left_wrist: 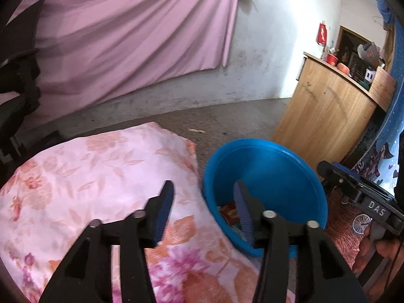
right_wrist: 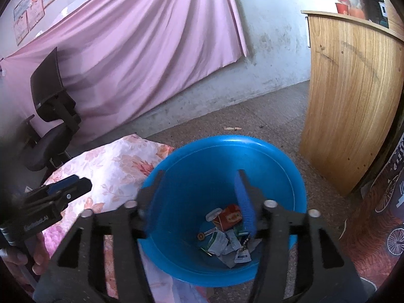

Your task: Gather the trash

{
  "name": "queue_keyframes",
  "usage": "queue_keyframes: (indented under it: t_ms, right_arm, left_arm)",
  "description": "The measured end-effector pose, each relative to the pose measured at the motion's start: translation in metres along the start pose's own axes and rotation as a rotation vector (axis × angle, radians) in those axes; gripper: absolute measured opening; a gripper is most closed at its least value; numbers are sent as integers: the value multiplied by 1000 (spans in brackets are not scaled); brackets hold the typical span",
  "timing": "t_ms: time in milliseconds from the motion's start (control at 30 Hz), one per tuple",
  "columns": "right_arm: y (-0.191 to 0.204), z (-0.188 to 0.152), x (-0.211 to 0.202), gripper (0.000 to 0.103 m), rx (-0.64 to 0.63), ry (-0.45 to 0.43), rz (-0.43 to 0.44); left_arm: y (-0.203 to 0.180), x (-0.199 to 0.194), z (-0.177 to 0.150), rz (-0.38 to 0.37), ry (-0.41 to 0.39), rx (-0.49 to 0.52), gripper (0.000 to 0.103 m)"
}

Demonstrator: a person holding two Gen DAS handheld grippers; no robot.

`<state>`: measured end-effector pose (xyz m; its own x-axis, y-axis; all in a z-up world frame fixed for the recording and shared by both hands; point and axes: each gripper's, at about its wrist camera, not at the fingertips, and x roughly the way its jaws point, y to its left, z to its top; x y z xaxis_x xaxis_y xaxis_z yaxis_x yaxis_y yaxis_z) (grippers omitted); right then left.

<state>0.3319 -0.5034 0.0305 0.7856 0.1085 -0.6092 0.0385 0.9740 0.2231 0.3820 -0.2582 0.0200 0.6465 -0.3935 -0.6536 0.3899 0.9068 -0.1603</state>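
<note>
A blue plastic tub (right_wrist: 192, 176) stands on the floor beside a flowered pillow (right_wrist: 111, 166). Several pieces of trash (right_wrist: 227, 229) lie at its bottom: a red carton, torn wrappers and paper scraps. My right gripper (right_wrist: 199, 184) hangs open over the tub, nothing between its fingers. My left gripper (left_wrist: 204, 194) is open too, its left finger over the pillow (left_wrist: 88, 176) and its right finger over the tub's (left_wrist: 272, 166) near rim. Each gripper shows at the edge of the other's view, held in a hand.
A wooden cabinet (right_wrist: 353, 96) stands to the right of the tub. A black office chair (right_wrist: 50, 116) sits at the left against a pink curtain (right_wrist: 141, 40). A small scrap (right_wrist: 232, 128) lies on the bare floor behind the tub. Patterned fabric (right_wrist: 373, 229) lies at the right.
</note>
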Motion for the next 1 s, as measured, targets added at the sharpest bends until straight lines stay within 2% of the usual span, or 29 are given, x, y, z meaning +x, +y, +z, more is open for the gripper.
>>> queue_keyframes:
  t_ms: [67, 133, 167, 233, 433, 733, 900, 1000]
  right_arm:
    - [3, -1, -3, 96, -2, -5, 7]
    - [6, -1, -6, 103, 1, -14, 10]
    - [7, -1, -8, 103, 3, -19, 14]
    - [8, -1, -9, 103, 12, -22, 22]
    - [12, -2, -9, 103, 18, -35, 45]
    - [25, -4, -13, 103, 8, -65, 44]
    - [38, -8, -24, 103, -20, -91, 38]
    - [47, -12, -33, 103, -38, -116, 28]
  left_arm:
    - [3, -8, -2, 24, -12, -10, 61]
    - [8, -16, -4, 59, -29, -30, 84]
    - [10, -21, -6, 79, -44, -45, 93]
    - [16, -31, -9, 114, -81, -73, 98]
    - [32, -51, -13, 166, -105, -129, 99]
    - [44, -86, -20, 211, -155, -122, 99]
    - [47, -107, -28, 253, -200, -123, 99]
    - [52, -116, -35, 253, -204, -141, 99]
